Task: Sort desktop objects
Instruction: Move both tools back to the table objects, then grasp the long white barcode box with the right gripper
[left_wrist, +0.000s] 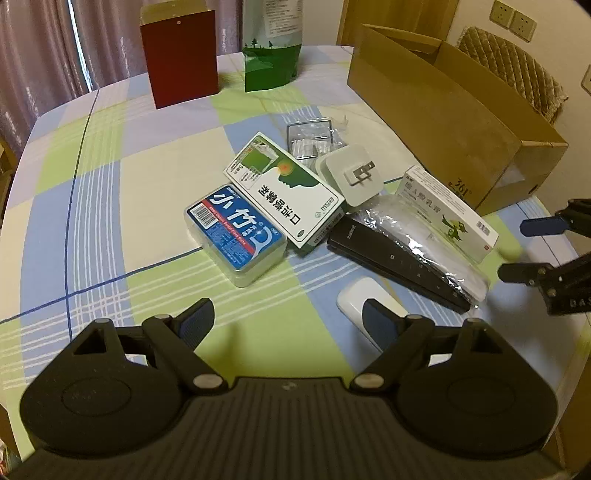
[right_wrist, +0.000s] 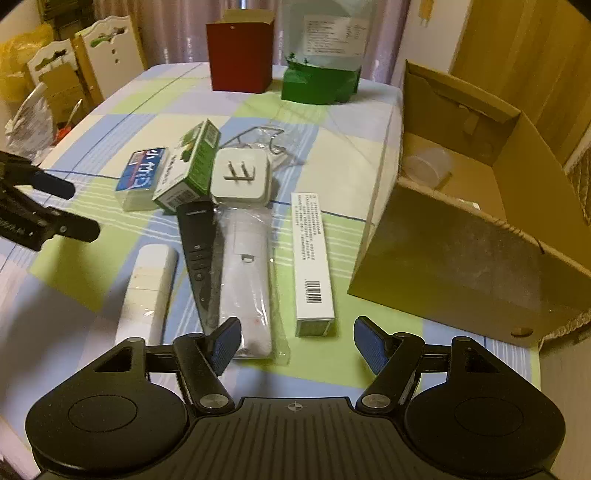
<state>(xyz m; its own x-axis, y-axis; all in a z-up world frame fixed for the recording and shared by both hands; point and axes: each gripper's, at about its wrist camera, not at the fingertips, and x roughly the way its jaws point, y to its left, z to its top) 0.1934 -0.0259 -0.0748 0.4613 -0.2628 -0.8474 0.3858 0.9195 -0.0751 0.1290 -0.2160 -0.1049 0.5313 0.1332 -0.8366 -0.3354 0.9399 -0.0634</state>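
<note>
Sorting looked barely begun: both left tongs (left_wrist: 288, 317) and right tongs (right_wrist: 295, 341) gaped wide and empty, the clutter (right_wrist: 236, 229) lay on the tabletop (left_wrist: 122, 192) beside the cardboard box (right_wrist: 461, 236).

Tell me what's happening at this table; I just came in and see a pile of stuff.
A person holds two handheld grippers over a checked tablecloth, both open and empty. The left gripper hovers near a dental floss box. The right gripper hangs just short of a long white carton and a bagged white remote. The cardboard box alongside holds only a clear plastic cup, so sorting has barely begun.
</note>
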